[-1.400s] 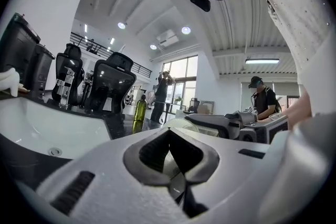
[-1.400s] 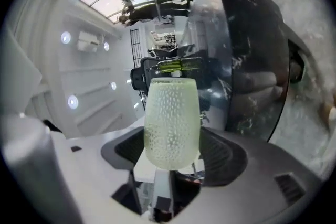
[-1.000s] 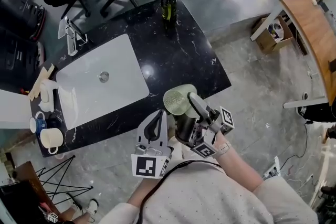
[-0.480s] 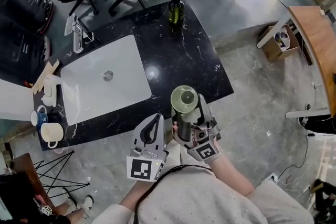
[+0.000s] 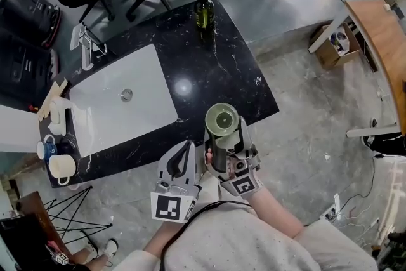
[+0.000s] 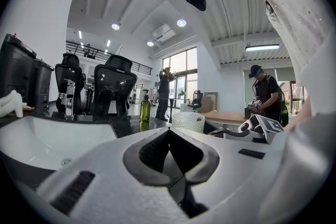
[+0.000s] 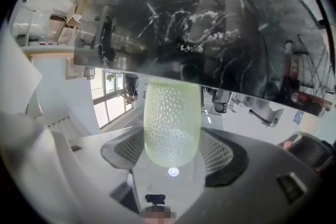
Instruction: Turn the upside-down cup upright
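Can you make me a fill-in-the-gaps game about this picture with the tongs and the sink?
1. The right tongs are gripping a pale green ____.
2. The left tongs are closed and hold ____.
3. The tap stands beside the white ____.

Missing words: cup; nothing; sink.

Green bottle, white sink on black counter
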### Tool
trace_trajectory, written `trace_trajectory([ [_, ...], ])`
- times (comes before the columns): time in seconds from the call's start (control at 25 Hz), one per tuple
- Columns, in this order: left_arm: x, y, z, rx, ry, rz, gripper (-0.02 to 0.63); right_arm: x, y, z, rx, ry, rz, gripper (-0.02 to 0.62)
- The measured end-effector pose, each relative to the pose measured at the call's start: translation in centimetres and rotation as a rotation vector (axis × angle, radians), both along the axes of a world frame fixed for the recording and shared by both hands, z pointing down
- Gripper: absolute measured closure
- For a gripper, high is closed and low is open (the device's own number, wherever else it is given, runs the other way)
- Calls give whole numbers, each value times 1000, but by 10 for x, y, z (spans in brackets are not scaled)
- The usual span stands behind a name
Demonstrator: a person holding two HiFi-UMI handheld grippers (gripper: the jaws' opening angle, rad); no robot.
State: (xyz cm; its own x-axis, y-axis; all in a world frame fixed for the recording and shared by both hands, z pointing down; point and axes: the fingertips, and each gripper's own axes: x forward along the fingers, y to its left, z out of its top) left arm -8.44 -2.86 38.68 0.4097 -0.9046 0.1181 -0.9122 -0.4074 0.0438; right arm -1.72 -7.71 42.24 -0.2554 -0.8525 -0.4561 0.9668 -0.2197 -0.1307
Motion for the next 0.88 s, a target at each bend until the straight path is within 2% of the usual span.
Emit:
trace_trajectory([
  [0.4, 2, -2, 7, -30, 0, 4, 600, 11, -1, 8, 24, 10, 36, 267],
  [0.72, 4, 1, 10, -31, -1, 14, 601, 5, 7, 3, 143, 62, 22, 264],
  [0.88, 2, 3, 12, -40, 5, 7, 601, 4, 9, 6, 186, 130, 26, 252],
])
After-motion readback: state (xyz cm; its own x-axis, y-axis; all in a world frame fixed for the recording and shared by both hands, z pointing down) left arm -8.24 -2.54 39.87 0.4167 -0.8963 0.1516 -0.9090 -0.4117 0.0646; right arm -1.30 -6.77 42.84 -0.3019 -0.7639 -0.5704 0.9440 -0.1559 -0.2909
